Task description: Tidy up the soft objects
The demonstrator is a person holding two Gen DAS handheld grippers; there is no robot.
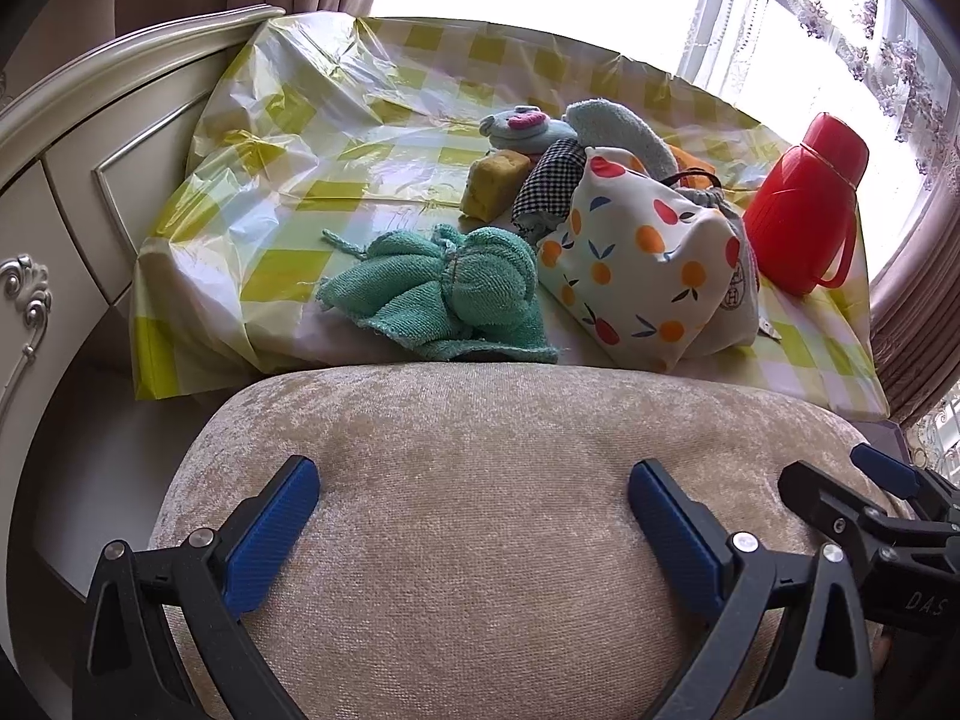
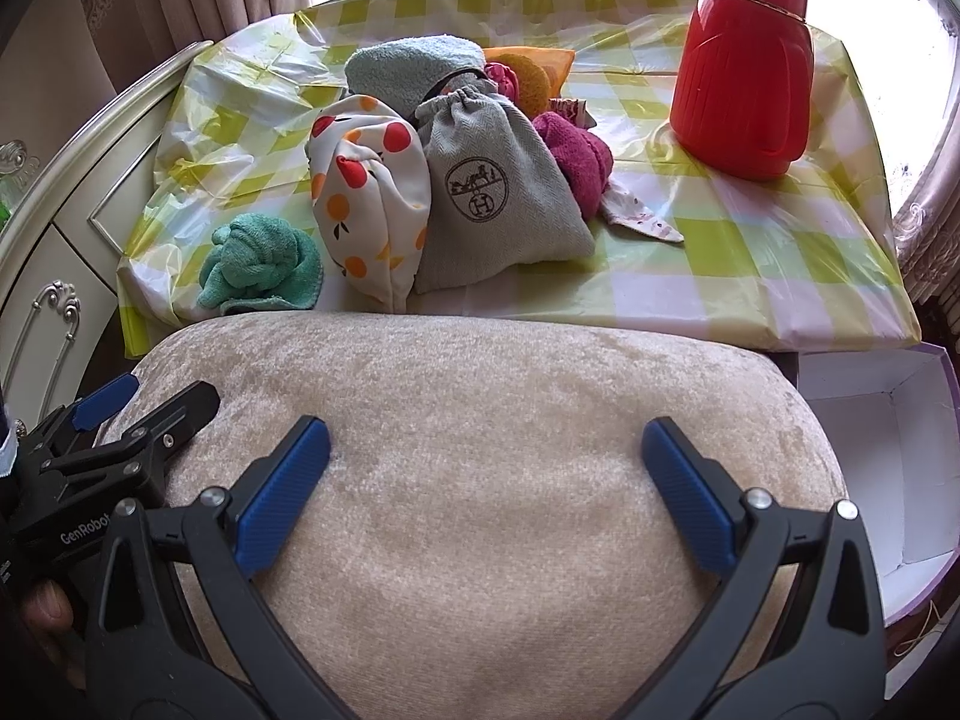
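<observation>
A pile of soft things lies on the table with the yellow checked cover (image 1: 300, 180) (image 2: 750, 252). It holds a green knotted towel (image 1: 444, 294) (image 2: 261, 261), a fruit-print pouch (image 1: 636, 264) (image 2: 372, 204), a grey drawstring bag (image 2: 498, 186), a magenta cloth (image 2: 576, 162), a pale blue towel (image 1: 618, 126) (image 2: 408, 60), a yellow sponge (image 1: 495, 183), a checked cloth (image 1: 549, 180) and a small grey plush (image 1: 522, 126). My left gripper (image 1: 474, 516) and right gripper (image 2: 486, 480) are both open and empty above a beige cushioned stool (image 1: 480, 510) (image 2: 480, 450), short of the table.
A red thermos jug (image 1: 804, 216) (image 2: 744, 66) stands at the table's right. An open white box (image 2: 888, 468) sits low on the right beside the stool. A cream cabinet (image 1: 78, 180) lies to the left. Curtains and a bright window are behind.
</observation>
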